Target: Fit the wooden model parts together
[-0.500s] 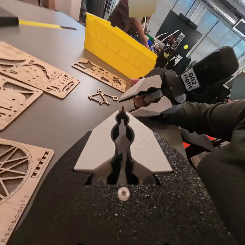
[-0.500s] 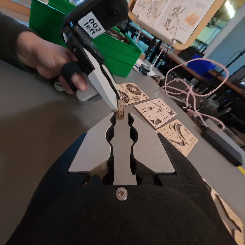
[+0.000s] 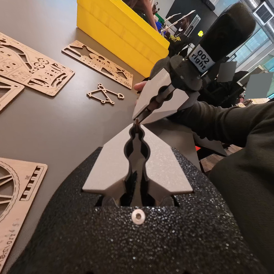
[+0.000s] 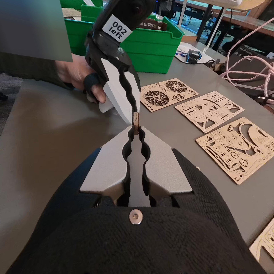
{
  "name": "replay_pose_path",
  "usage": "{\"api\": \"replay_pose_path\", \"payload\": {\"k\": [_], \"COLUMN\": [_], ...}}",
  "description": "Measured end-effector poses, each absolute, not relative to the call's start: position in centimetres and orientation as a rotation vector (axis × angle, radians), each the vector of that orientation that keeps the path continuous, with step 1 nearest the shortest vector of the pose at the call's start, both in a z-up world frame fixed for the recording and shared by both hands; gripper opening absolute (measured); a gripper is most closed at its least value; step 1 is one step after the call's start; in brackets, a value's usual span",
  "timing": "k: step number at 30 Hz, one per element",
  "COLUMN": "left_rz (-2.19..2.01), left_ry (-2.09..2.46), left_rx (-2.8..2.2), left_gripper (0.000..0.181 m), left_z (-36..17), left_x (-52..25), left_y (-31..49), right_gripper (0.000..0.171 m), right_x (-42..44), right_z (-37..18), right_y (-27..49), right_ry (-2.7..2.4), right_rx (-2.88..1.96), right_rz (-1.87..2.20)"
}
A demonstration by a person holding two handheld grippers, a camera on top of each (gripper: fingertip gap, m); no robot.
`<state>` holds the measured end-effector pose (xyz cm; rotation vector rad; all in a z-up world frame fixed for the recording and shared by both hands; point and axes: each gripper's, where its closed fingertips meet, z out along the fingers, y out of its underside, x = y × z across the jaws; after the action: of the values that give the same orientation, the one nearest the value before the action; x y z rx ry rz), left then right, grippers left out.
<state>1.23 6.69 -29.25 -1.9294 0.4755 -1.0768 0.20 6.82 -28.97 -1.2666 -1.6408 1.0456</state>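
Right up close, the left gripper (image 3: 137,128) and the right gripper (image 4: 135,128) meet tip to tip above the desk (image 3: 62,118), both with jaws squeezed nearly closed on one small wooden piece (image 4: 136,123) between them. Tiny, slow pushes look best, keeping it straight so it won't snap or slip. Farther off lie the flat wooden sheets (image 4: 209,111).

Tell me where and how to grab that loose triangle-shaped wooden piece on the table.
Grip the triangle piece by one thin strut, coming straight down from above. It lies flat on the table, so only its open gaps let a fingertip reach under an edge.
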Motion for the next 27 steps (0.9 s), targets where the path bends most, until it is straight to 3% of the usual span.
{"api": "replay_pose_path", "payload": {"k": [13, 22, 27], "left_rz": [-1.138, -1.112, -1.1], "left_ry": [0.515, 0.418, 0.403], "left_rx": [-1.929, -1.989, -2.011], "left_gripper": [0.001, 0.001, 0.002], "left_z": [-29.2, -30.0, -30.3], "left_x": [1.8, 1.2, 1.1], "left_y": [5.9, 6.7, 6.8], "right_gripper": [0.003, 0.003, 0.003], "right_x": [0.8, 0.1, 0.1], "right_z": [-28.9, -29.8, -30.0], "right_y": [6.1, 6.9, 6.9], "right_ry": [-1.675, -1.677, -1.673], "right_rx": [-1.323, -1.267, -1.31], "right_rz": [1.222, 0.909, 0.956]}}
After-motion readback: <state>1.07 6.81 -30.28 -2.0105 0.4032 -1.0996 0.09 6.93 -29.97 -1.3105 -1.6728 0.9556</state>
